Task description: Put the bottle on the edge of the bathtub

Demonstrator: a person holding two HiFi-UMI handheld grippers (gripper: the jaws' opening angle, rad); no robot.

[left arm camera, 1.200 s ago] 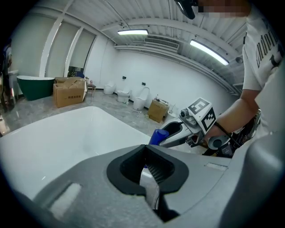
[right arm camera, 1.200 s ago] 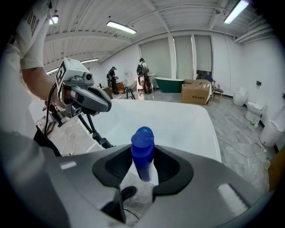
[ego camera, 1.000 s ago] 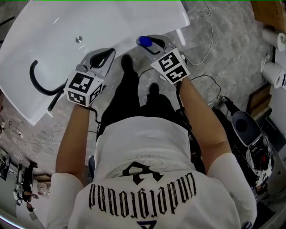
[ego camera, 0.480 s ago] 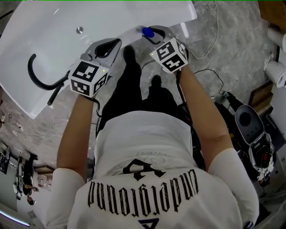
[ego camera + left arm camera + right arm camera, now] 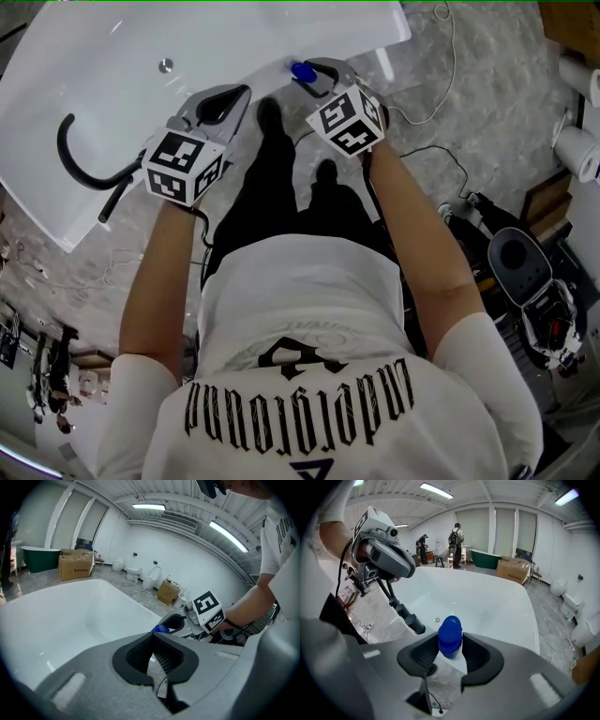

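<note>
A bottle with a blue cap is upright between the jaws of my right gripper, which is shut on it just below the cap. It hangs over the near rim of the white bathtub, at the tub's right end. The bottle's body is hidden behind the jaws. My left gripper hovers over the rim to the left, jaws shut and empty. From the left gripper view the blue cap shows in the right gripper.
A black hose curves across the tub's left side. Cables trail over the stone floor, and a dark machine stands at the right. Cardboard boxes, toilets and a green tub line the room.
My right gripper has edged slightly left and toward the tub rim with the bottle, its marker cube tilting. The left gripper has barely moved.
</note>
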